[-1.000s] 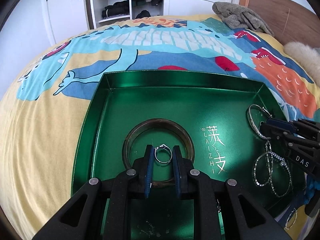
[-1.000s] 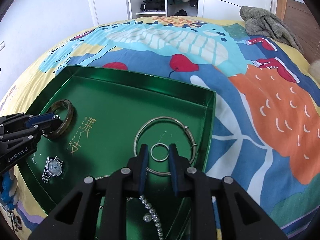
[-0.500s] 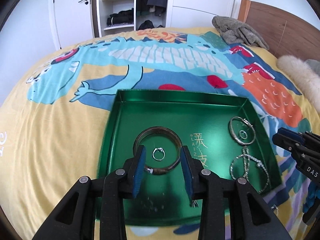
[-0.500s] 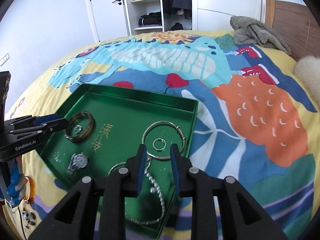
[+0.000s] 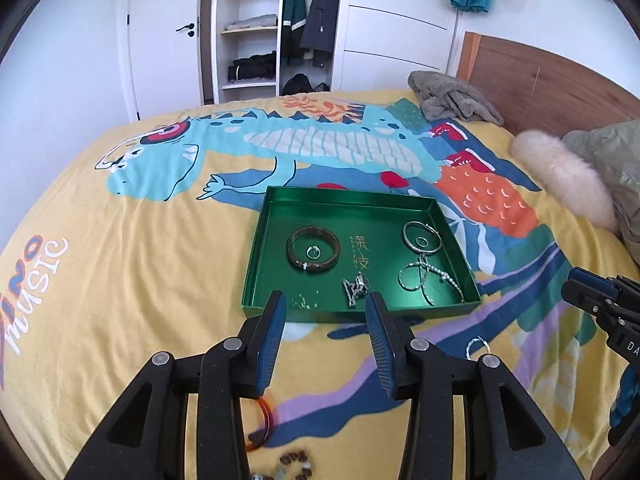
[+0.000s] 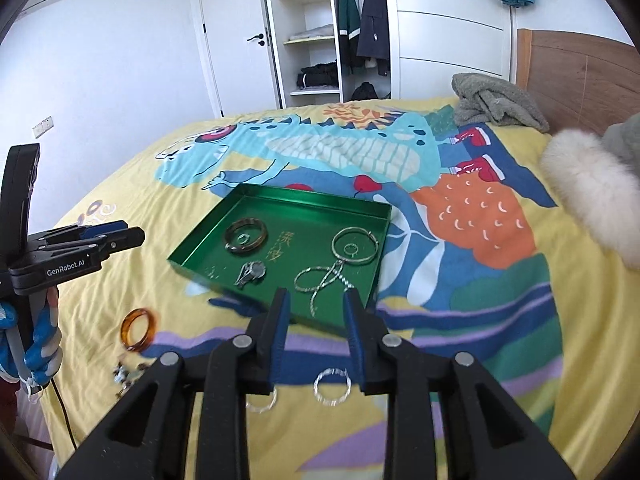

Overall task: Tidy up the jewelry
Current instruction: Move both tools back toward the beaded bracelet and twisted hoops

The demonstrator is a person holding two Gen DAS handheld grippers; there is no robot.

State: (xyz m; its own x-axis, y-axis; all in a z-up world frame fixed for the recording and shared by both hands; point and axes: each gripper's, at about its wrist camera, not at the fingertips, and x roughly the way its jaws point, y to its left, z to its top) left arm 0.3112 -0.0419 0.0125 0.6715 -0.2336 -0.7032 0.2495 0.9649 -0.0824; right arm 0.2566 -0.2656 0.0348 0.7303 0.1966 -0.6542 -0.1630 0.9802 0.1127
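Left gripper [image 5: 326,314] jaws just opening, nothing between — right gripper [image 6: 316,312] likewise, both above green tray's [image 5: 362,314] near edge; open bedspread [image 5: 120,300] all round.

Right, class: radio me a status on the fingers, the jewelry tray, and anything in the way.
Left gripper, right gripper: jaws just opening, empty. Green tray holds bangles, rings, watch, chain. Amber bangle, hoops outside on bedspread. Nothing blocking.
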